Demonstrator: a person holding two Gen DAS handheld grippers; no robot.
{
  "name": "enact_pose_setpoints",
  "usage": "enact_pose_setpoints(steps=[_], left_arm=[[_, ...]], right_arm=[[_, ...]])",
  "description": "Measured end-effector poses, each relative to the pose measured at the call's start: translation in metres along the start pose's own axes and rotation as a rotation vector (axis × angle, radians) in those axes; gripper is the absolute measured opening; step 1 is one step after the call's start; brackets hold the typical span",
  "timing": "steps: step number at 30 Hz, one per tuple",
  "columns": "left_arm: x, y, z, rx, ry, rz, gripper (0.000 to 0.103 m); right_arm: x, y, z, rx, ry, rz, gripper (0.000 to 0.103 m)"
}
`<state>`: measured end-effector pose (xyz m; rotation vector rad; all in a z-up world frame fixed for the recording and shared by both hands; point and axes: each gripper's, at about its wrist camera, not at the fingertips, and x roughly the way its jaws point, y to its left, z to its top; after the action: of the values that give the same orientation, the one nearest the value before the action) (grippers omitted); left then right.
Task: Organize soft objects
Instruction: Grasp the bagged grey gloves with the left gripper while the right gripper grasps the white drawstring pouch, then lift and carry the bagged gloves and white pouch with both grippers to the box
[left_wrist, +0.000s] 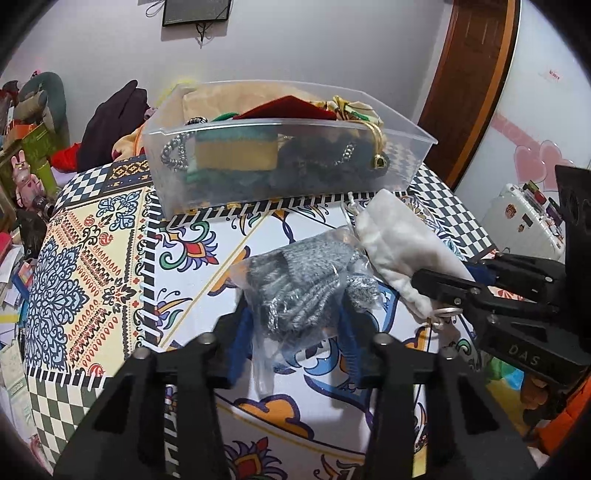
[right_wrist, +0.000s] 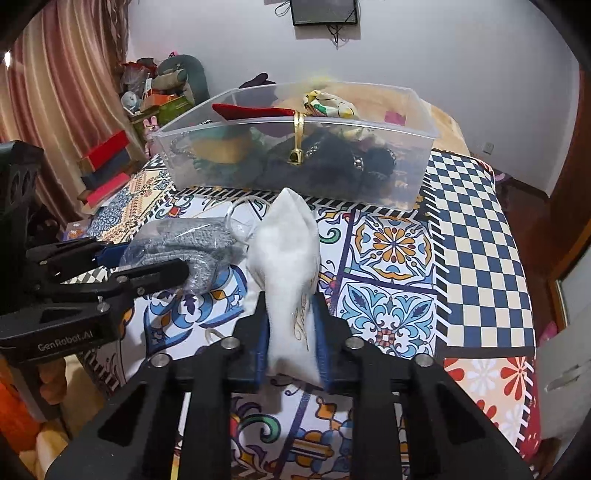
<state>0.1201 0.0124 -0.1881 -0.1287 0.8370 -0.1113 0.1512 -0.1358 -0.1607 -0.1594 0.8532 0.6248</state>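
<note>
A clear plastic bin (left_wrist: 291, 192) (right_wrist: 295, 188) holding several soft items stands at the far side of the patterned table. My left gripper (left_wrist: 295, 325) is shut on a clear bag of grey knitwear (left_wrist: 306, 284), which also shows in the right wrist view (right_wrist: 192, 243). My right gripper (right_wrist: 291, 332) is shut on a white cloth pouch (right_wrist: 288, 258) with gold lettering; the pouch also shows in the left wrist view (left_wrist: 399, 243). Each gripper shows in the other's view, the right one (left_wrist: 443, 284) and the left one (right_wrist: 147, 266). Both items sit just in front of the bin.
The table carries a colourful patterned cloth (right_wrist: 472, 240). Stacked boxes and toys (right_wrist: 110, 162) crowd the left side beyond the table edge. A wooden door frame (left_wrist: 469, 85) and a white suitcase (left_wrist: 524, 218) stand to the right.
</note>
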Motion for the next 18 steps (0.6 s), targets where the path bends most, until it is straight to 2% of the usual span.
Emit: enact_pose_setpoints(steps=[9, 18], left_arm=[[-0.029, 0.011, 0.005, -0.013, -0.055, 0.007, 0.033], [-0.06, 0.011, 0.03, -0.022, -0.173, 0.025, 0.033]], right_arm=[[-0.013, 0.002, 0.006, 0.001, -0.037, -0.009, 0.013], [-0.043, 0.001, 0.025, -0.007, -0.141, -0.024, 0.013]])
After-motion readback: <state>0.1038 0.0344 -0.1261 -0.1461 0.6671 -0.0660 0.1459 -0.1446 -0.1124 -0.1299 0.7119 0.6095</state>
